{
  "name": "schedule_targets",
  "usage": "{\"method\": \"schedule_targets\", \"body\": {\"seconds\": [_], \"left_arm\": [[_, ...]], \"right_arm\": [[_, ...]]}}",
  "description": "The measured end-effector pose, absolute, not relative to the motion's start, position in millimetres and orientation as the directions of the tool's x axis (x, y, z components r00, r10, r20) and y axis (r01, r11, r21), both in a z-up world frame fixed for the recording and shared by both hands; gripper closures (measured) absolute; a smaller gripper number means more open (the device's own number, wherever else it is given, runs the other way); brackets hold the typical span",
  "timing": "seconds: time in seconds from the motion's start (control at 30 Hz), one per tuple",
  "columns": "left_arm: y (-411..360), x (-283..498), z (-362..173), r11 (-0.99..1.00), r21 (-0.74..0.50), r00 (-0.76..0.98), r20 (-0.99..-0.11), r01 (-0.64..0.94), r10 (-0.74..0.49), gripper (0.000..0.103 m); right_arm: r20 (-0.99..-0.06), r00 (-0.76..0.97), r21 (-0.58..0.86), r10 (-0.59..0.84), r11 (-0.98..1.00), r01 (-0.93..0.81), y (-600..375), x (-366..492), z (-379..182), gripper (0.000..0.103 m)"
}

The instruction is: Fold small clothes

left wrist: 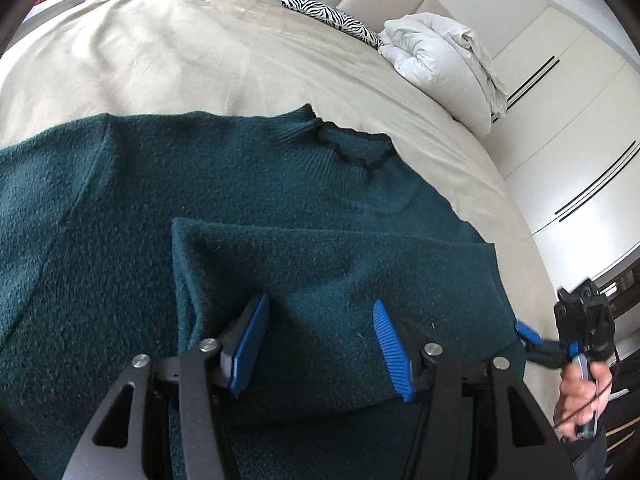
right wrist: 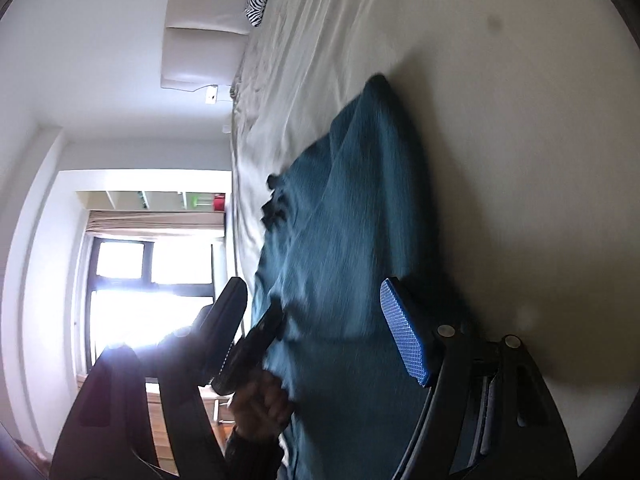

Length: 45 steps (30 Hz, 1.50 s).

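A dark green knit sweater lies spread on the beige bed sheet, its collar pointing to the far side. One part is folded over across the middle. My left gripper hovers just over that folded part, open and empty, blue pads wide apart. My right gripper shows at the sweater's right edge, held in a hand. In the right wrist view the camera is tilted sideways; the right gripper is open, its fingers on either side of the sweater, gripping nothing.
A zebra-print pillow and a bunched white duvet lie at the head of the bed. White wardrobe doors stand to the right. A bright window shows in the right wrist view.
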<state>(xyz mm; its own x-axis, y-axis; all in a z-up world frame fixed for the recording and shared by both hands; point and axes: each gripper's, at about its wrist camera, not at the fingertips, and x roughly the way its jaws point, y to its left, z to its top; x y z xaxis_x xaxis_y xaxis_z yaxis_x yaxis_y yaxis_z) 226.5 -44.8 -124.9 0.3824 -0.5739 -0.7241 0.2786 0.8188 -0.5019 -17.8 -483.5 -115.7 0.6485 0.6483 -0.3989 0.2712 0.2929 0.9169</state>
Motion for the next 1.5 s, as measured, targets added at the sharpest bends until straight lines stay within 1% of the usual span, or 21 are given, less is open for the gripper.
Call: {"method": "schedule_targets", "body": {"seconds": [0.2,0.3,0.33,0.37,0.4,0.47,0.53,0.6,0.67,0.8,0.97,1.07,1.13,1.2,1.27,1.3,1.33,1.37,1.4,1.47,1.5], "left_arm": [[-42.9,225.0,-125.8,0.815,-0.510,0.395,-0.713,0.274,-0.579,0.046],[-42.2,223.4,-125.5,0.813,-0.515,0.402,-0.707,0.273,-0.582,0.046],[-40.7,222.6,-124.8,0.808,-0.524,0.406,-0.699,0.270,-0.589,0.045],[-37.3,220.7,-123.1,0.800,-0.541,0.410,-0.688,0.261,-0.599,0.045],[-31.6,217.2,-120.4,0.793,-0.557,0.412,-0.681,0.245,-0.606,0.045],[-19.7,208.7,-112.7,0.791,-0.575,0.427,-0.675,0.206,-0.602,0.043],[3.3,191.1,-99.4,0.777,-0.609,0.464,-0.647,0.162,-0.604,0.034],[36.0,166.8,-87.8,0.734,-0.668,0.523,-0.584,0.125,-0.621,0.029],[78.3,138.5,-80.3,0.699,-0.711,0.586,-0.535,0.078,-0.609,0.026],[185.7,84.2,-89.9,0.584,-0.806,0.707,-0.467,-0.095,-0.531,0.026],[311.0,26.5,-109.3,0.415,-0.858,0.831,-0.452,-0.304,-0.325,0.026],[359.4,4.1,-126.3,0.270,-0.878,0.865,-0.456,-0.396,-0.211,0.026],[377.0,3.2,-137.7,0.182,-0.894,0.876,-0.440,-0.409,-0.196,0.028],[386.4,13.5,-142.2,0.155,-0.898,0.879,-0.436,-0.412,-0.192,0.029],[392.3,27.3,-145.4,0.135,-0.895,0.880,-0.444,-0.425,-0.168,0.033],[392.9,32.6,-147.5,0.128,-0.895,0.881,-0.444,-0.428,-0.162,0.043],[394.4,41.6,-149.6,0.132,-0.890,0.876,-0.454,-0.437,-0.165,0.064],[397.3,48.2,-152.3,0.132,-0.883,0.866,-0.467,-0.450,-0.176,0.078],[395.8,55.7,-156.9,0.114,-0.880,0.857,-0.476,-0.462,-0.197,0.096],[396.0,59.5,-150.6,0.134,-0.876,0.854,-0.481,-0.462,-0.198,0.095],[385.1,63.5,-135.2,0.212,-0.868,0.852,-0.488,-0.449,-0.191,0.095]], "right_arm": [[-0.333,0.691,0.938,0.641,0.299,0.174,-470.8,-8.3,-90.1,0.033],[-0.354,0.684,0.933,0.638,0.290,0.213,-470.7,9.0,-110.7,0.030],[-0.404,0.654,0.914,0.640,0.306,0.265,-468.0,14.6,-129.3,0.036],[-0.430,0.645,0.902,0.631,0.324,0.284,-467.3,14.0,-137.7,0.043],[-0.446,0.652,0.894,0.613,0.342,0.289,-464.6,14.3,-137.9,0.046],[-0.426,0.674,0.903,0.603,0.332,0.273,-461.0,1.5,-124.8,0.040],[-0.419,0.697,0.904,0.582,0.342,0.258,-454.6,-10.1,-108.6,0.030],[-0.433,0.711,0.890,0.554,0.389,0.239,-444.3,-21.2,-88.2,0.029],[-0.424,0.716,0.887,0.554,0.416,0.203,-426.6,-30.5,-67.5,0.029],[-0.405,0.696,0.882,0.593,0.455,0.125,-378.7,-36.0,-37.7,0.029],[-0.369,0.635,0.899,0.679,0.434,0.058,-299.8,-26.9,-26.4,0.029],[-0.376,0.601,0.898,0.705,0.437,0.051,-262.9,-23.2,-26.9,0.029],[-0.383,0.583,0.898,0.716,0.438,0.052,-238.1,-18.2,-29.3,0.029],[-0.379,0.574,0.901,0.726,0.432,0.047,-218.9,-20.2,-30.8,0.029],[-0.378,0.568,0.901,0.731,0.432,0.044,-204.0,-20.6,-31.9,0.029],[-0.381,0.564,0.900,0.732,0.434,0.045,-200.2,-21.1,-32.6,0.029],[-0.384,0.561,0.898,0.734,0.437,0.043,-196.8,-22.8,-34.4,0.029],[-0.388,0.557,0.896,0.734,0.443,0.040,-197.8,-24.1,-32.7,0.029],[-0.401,0.551,0.887,0.732,0.460,0.036,-194.7,-23.2,-32.8,0.029],[-0.426,0.541,0.872,0.725,0.489,0.029,-191.4,-24.5,-33.3,0.029],[-0.442,0.535,0.862,0.720,0.506,0.032,-190.2,-25.6,-35.4,0.030]]}}
